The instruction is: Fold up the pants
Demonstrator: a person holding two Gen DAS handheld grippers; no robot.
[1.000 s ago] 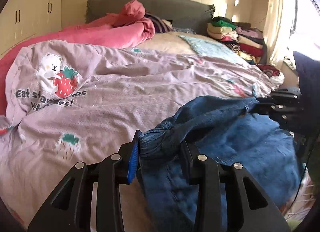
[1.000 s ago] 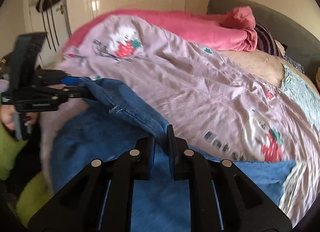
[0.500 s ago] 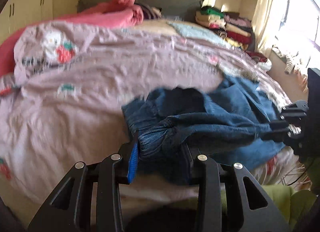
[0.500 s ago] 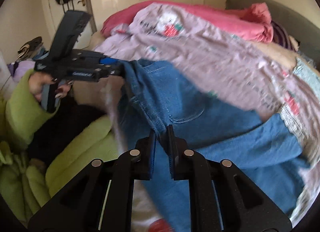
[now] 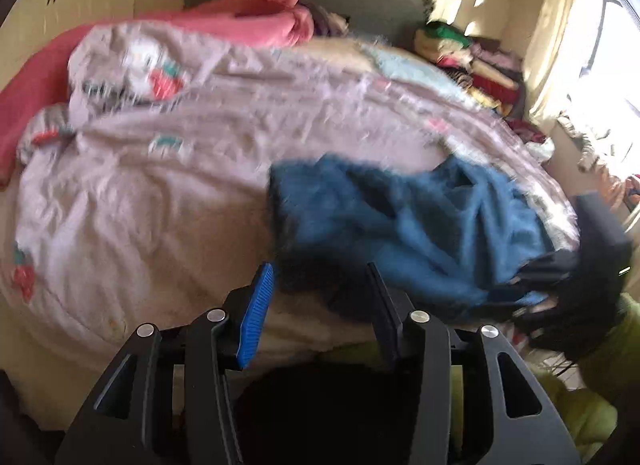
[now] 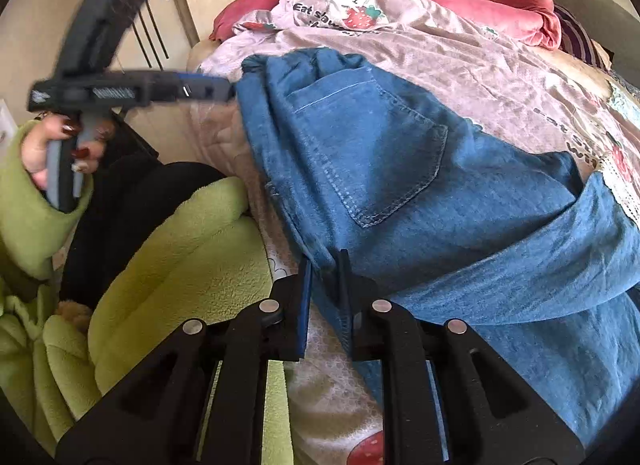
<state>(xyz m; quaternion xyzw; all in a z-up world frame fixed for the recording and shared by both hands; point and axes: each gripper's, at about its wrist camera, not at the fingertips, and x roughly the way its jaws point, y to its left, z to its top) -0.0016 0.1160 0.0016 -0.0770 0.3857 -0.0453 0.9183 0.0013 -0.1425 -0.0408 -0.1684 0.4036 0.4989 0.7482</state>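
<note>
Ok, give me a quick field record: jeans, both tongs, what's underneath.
garment: blue jeans, spread on the bed, back pocket up
surface: lilac strawberry-print quilt
left tongs: jaws opening, pads clear of the denim, waistband just ahead
right tongs: nearly closed, pinching a denim edge at the near side
left hand: in a green sleeve, on the handle
image quality: left wrist view blurred

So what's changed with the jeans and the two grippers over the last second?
The jeans came down from mid-air and now lie on the lilac quilt at the bed's near edge, back pocket up. The left gripper has let go of the waistband: its jaws are opening with nothing between the pads. The right gripper stays pinched on the denim edge. The bedding and folded clothes pile are unchanged.
</note>
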